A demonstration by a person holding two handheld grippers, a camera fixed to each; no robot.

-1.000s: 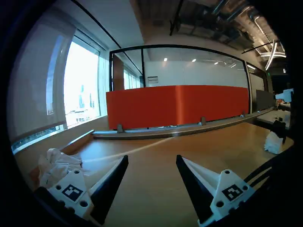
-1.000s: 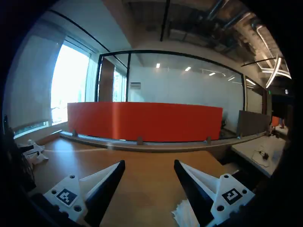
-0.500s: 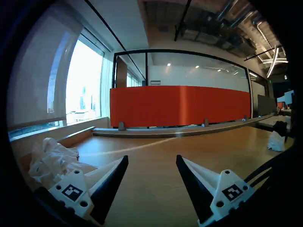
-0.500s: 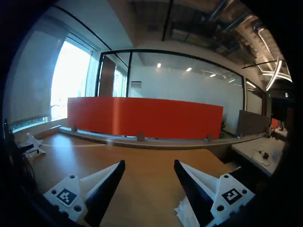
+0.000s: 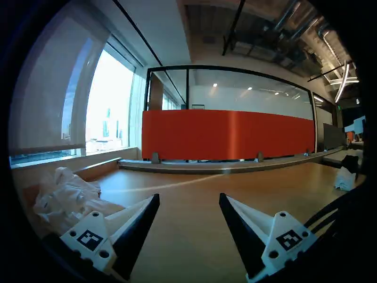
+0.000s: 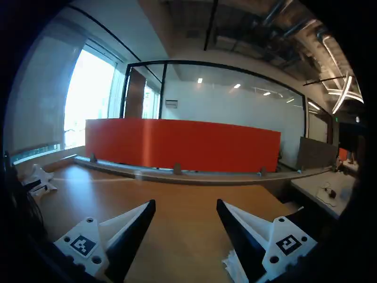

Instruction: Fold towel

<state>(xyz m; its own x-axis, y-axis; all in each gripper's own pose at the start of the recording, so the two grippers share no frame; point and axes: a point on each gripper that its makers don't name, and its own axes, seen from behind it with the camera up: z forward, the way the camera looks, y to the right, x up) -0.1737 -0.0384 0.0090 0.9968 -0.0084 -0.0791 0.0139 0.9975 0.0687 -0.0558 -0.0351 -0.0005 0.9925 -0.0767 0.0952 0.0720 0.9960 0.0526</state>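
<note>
- Left gripper view, far left: a tall bright window [image 5: 108,113] runs along the side wall, with a low ledge below it.
- Below the ledge lies the crumpled white cloth towel [image 5: 66,200], bunched in a heap on the left end of the light brown wooden table [image 5: 188,236]. Not folded.
- The towel sits just behind and to the left of my left-hand finger. The finger hides the near edge of the heap, so I cannot tell whether they touch.
- My left tongs [image 5: 188,195] hover low over the table, spread wide, with bare wood between the tips. Nothing is held.
- Across the back of the table stands a long orange partition panel [image 5: 226,134], upright, with glass walls behind it.
- Far right of this view: a small white lump [image 5: 345,179] on the table with something dark on top. Too small to tell what it is.
- Right gripper view, far left edge: another small white shape [image 6: 37,178] near the table's edge, with dark parts around it. Unclear what it is.
- My right tongs [image 6: 185,202] are also spread wide over the same wood and grip nothing.
- A white cloth edge [image 6: 232,265] shows at the bottom, just beside the inner side of the right-hand finger and partly hidden by it. I cannot tell whether they touch.
- Far right: a pale second table [image 6: 313,186], set apart, with small dark items on it.
</note>
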